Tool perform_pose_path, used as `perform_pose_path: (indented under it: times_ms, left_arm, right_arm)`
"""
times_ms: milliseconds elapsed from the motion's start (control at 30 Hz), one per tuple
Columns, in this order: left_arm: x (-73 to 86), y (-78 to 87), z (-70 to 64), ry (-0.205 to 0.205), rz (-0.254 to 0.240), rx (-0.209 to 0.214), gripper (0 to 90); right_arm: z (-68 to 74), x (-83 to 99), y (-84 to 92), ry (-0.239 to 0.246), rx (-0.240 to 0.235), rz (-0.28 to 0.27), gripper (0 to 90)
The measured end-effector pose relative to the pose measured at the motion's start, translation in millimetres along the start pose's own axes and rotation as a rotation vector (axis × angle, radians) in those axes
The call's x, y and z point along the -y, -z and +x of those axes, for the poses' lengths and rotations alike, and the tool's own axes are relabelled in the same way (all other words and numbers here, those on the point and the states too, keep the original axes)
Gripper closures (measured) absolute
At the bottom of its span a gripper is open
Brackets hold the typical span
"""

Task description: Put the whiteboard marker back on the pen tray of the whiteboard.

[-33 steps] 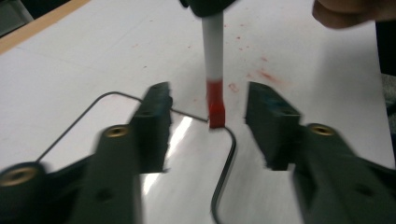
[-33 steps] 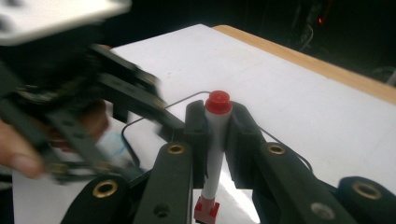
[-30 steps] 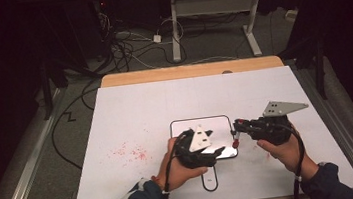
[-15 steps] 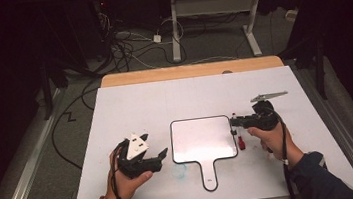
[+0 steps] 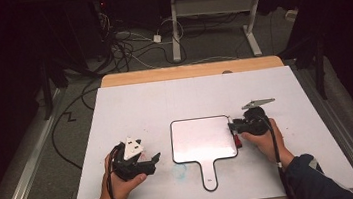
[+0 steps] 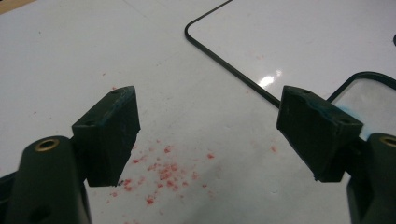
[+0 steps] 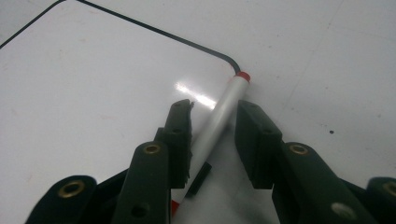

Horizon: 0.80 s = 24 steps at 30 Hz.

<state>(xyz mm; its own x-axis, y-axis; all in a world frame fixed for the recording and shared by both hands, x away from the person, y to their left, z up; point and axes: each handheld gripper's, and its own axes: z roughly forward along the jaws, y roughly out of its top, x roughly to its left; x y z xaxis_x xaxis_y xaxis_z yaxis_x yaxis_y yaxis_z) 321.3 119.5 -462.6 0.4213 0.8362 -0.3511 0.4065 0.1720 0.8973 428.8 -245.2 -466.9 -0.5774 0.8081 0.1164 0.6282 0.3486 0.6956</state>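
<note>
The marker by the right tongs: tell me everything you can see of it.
The marker is a slim white barrel with a red end at each tip and a small black mark on its side. It lies at the right edge of the whiteboard, its far end at the black rim's corner. It sits between the right tongs, whose jaws have just been opening; a gap shows on the right side.

The small handled whiteboard [image 5: 203, 139] has a glossy, smooth white face that mirrors the lamp, within a thin black rim. The marker [image 7: 219, 116] has a satiny silver-grey barrel with a red plastic end. The white table sheet [image 5: 164, 98] looks smooth and faintly shiny, dusted with red crumbs [image 6: 163, 172]. Behind it shows a pale wooden edge [image 5: 191, 71]. The left gripper's black pads [image 6: 112, 133] look matt and rubbery.
</note>
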Motion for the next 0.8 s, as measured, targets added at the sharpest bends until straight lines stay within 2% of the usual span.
perform_pose_path:
  times_ms: [167,267,333,433,533,633,667,733,800]
  left_arm:
    - [-0.9,0.6,-0.1,-0.005,-0.007,0.004,20.7]
    - [0.1,1.6,0.1,-0.040,-0.017,-0.003,19.5]
    - [1.9,3.0,1.1,-0.071,-0.027,-0.007,19.0]
    - [4.5,5.8,4.9,-0.098,-0.033,-0.017,19.0]
    - [8.1,8.0,8.8,-0.127,-0.045,-0.032,18.9]
    - [11.2,10.3,10.9,-0.156,-0.059,-0.036,19.0]
    - [12.0,11.0,11.1,-0.169,-0.077,-0.044,19.0]
    - [13.4,12.1,11.5,-0.179,-0.094,-0.044,19.0]
    - [16.2,10.6,12.1,-0.180,-0.088,-0.048,19.0]
  right_arm:
    - [3.0,0.4,1.9,0.046,0.040,-0.007,59.3]
    - [2.7,-0.7,9.0,0.063,0.034,-0.051,54.6]
    - [5.2,-1.7,21.8,0.118,0.017,-0.116,51.8]
    - [11.0,0.5,47.3,0.244,0.029,-0.214,45.9]
    - [14.6,8.6,72.8,0.320,0.035,-0.301,38.7]
    - [16.1,20.5,92.1,0.371,0.069,-0.353,34.0]
    - [16.0,24.7,97.7,0.385,0.075,-0.369,33.7]
    - [14.9,33.1,107.5,0.390,0.093,-0.391,31.9]
    - [13.9,41.9,115.1,0.387,0.098,-0.406,29.9]
